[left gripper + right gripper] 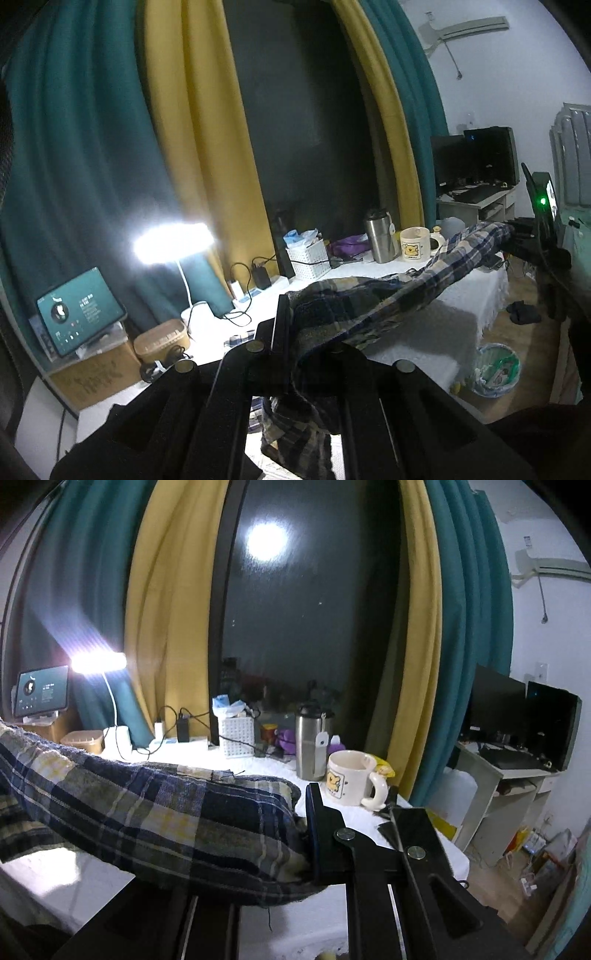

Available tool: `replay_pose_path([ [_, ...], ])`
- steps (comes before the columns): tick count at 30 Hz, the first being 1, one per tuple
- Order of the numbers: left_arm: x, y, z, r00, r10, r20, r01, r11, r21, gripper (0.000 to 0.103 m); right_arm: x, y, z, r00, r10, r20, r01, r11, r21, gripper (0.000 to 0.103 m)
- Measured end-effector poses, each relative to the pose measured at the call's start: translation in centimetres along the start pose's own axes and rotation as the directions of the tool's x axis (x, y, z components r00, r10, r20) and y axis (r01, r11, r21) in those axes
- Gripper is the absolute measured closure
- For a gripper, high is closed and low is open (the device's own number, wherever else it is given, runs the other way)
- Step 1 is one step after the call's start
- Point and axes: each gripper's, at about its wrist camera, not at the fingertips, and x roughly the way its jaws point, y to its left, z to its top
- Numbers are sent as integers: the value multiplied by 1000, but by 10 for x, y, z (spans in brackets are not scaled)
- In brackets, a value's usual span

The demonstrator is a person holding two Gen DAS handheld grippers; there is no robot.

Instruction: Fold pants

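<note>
- The plaid pants (pixel 373 299) hang in the air above the white-covered table (pixel 461 295), stretched between the two grippers.
- The left gripper (pixel 299 332) has its fingers clamped on one end of the cloth, and loose fabric droops below them.
- The right gripper (pixel 306 834) has its fingers closed on the other end of the pants (pixel 155 812).
- A bear mug (pixel 349 777) and a steel tumbler (pixel 312 744) stand behind on the table (pixel 258 771).
</note>
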Motion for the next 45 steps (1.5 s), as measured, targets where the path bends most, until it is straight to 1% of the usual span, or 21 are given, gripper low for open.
replay_pose_path([
  [8,-14,-2,3,1000,9,0,-9,998,65,100,-19,-3,2,1000,-1,28,0,1000,5,90],
  [16,-11,5,10,999,29,19,-31,996,84,100,-17,0,10,999,8,32,-8,1000,-4,90],
  [29,14,24,16,999,27,24,-29,995,95,100,4,11,27,1000,0,17,0,1000,-28,90],
  [36,37,35,18,1000,9,-1,-8,995,103,100,19,14,34,1000,-13,-7,13,999,-37,90],
  [45,66,49,15,999,-15,-37,18,997,81,100,46,21,43,999,-24,-46,21,999,-49,90],
])
